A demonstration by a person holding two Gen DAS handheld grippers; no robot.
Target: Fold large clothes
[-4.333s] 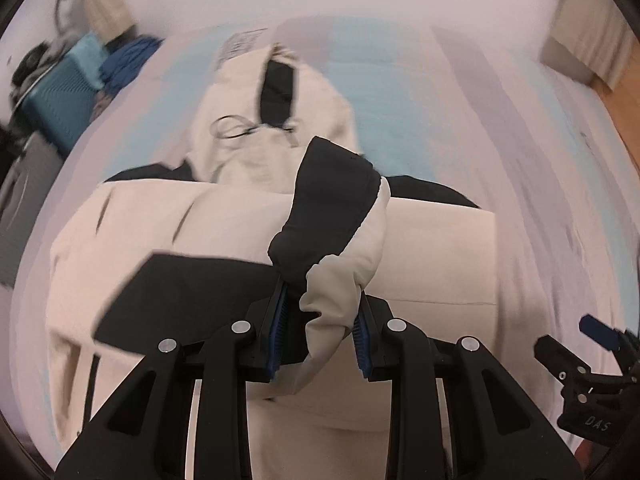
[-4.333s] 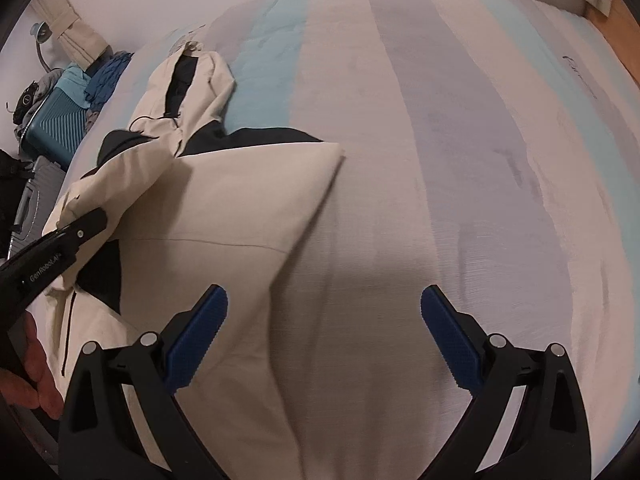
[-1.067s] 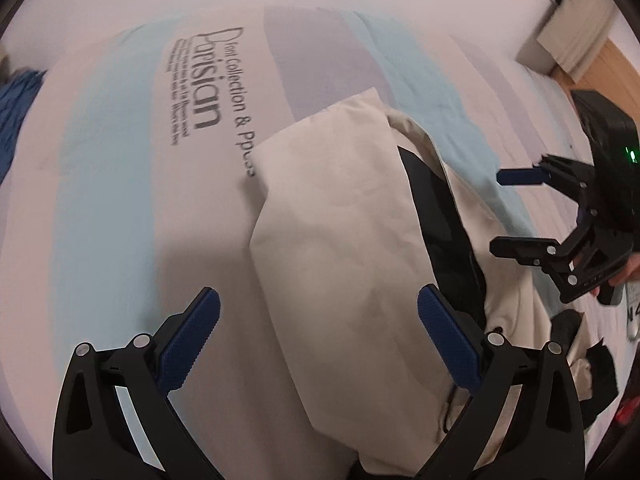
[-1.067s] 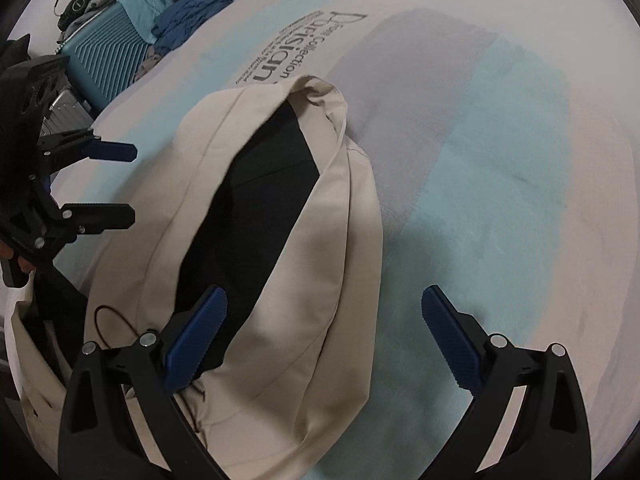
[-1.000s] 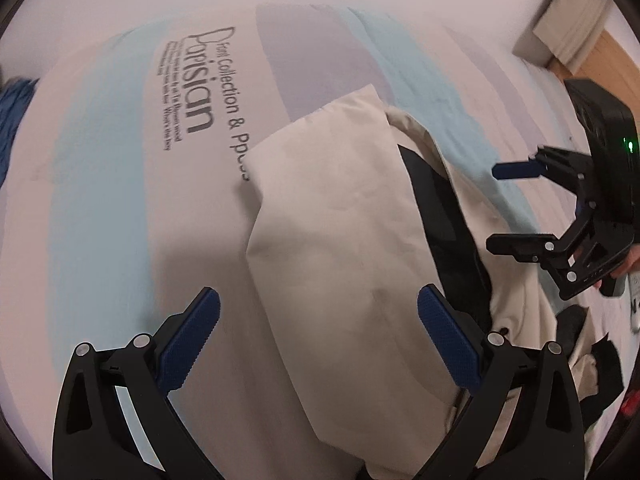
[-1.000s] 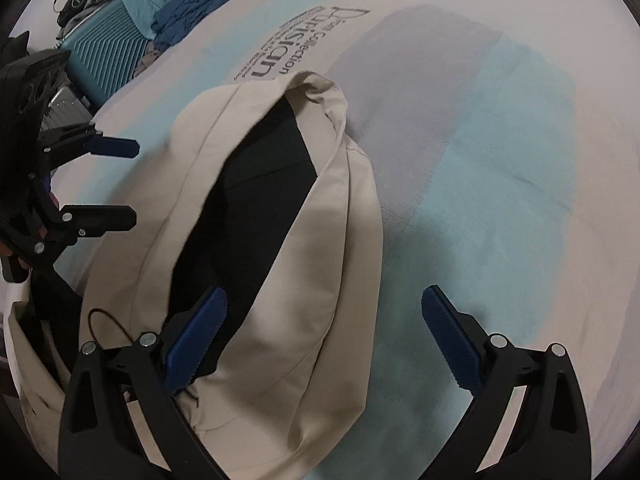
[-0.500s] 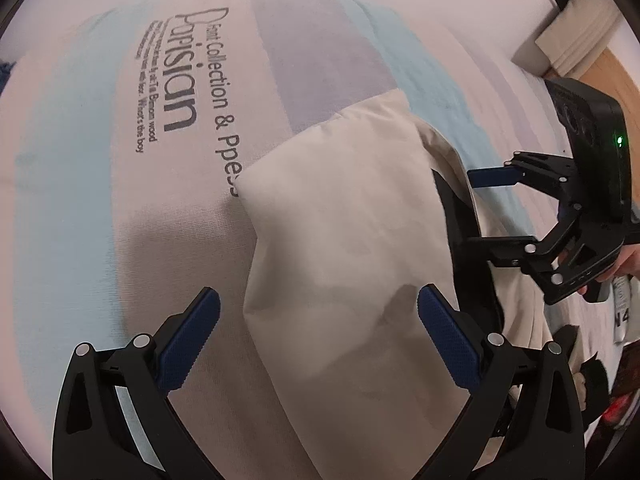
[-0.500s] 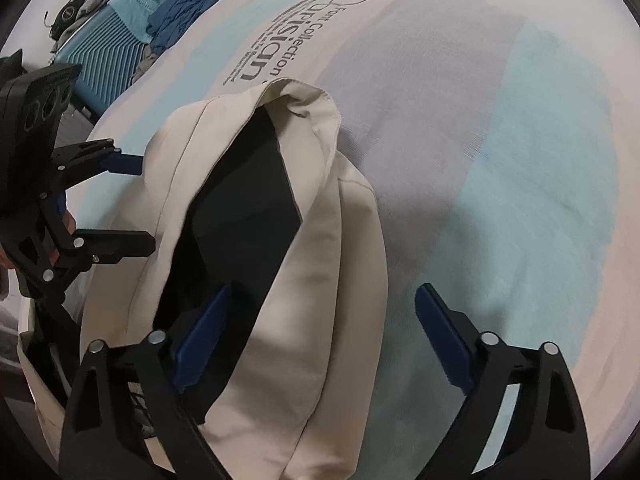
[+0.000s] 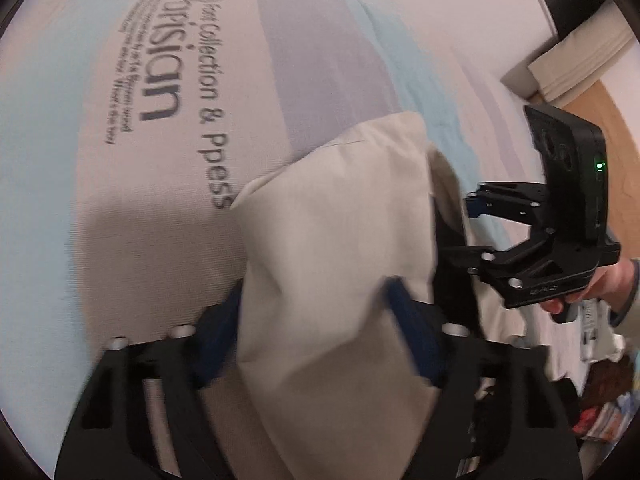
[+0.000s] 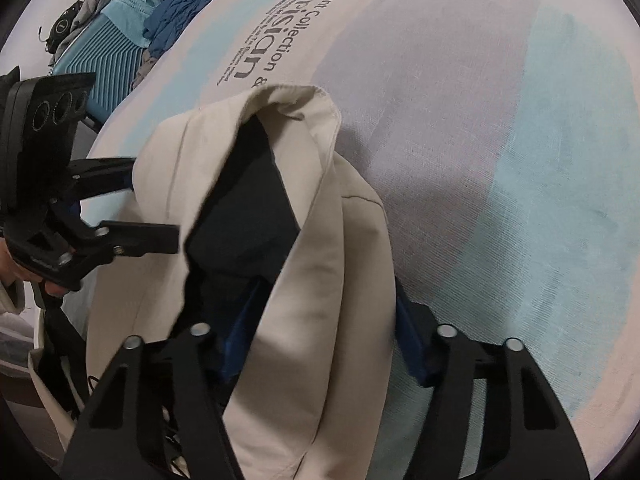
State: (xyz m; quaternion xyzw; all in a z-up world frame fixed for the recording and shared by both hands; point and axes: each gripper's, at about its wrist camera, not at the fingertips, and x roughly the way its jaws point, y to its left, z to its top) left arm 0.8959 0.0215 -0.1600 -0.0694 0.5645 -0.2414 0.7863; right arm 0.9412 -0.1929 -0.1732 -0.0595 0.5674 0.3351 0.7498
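Observation:
A cream jacket with a black lining lies on the striped bed cover; its hood (image 9: 340, 208) points up the bed and also shows in the right wrist view (image 10: 332, 240). My left gripper (image 9: 316, 328) is closing around the left side of the hood, its blue pads against the cloth. My right gripper (image 10: 324, 320) straddles the hood's right fold, one pad inside by the black lining (image 10: 244, 208), the other outside. Each gripper shows in the other's view, the right one (image 9: 472, 228) and the left one (image 10: 132, 200).
The bed cover (image 9: 320, 60) has pale blue, grey and beige stripes and printed lettering (image 9: 168, 76). A teal suitcase (image 10: 108, 64) and blue clothes (image 10: 180, 4) lie beyond the bed's far left corner. A wooden floor (image 9: 616, 148) shows at the right.
Both grippers have moved forward onto the hood and their jaws have narrowed from wide open to closing on the cream cloth. The hood's edges have lifted a little.

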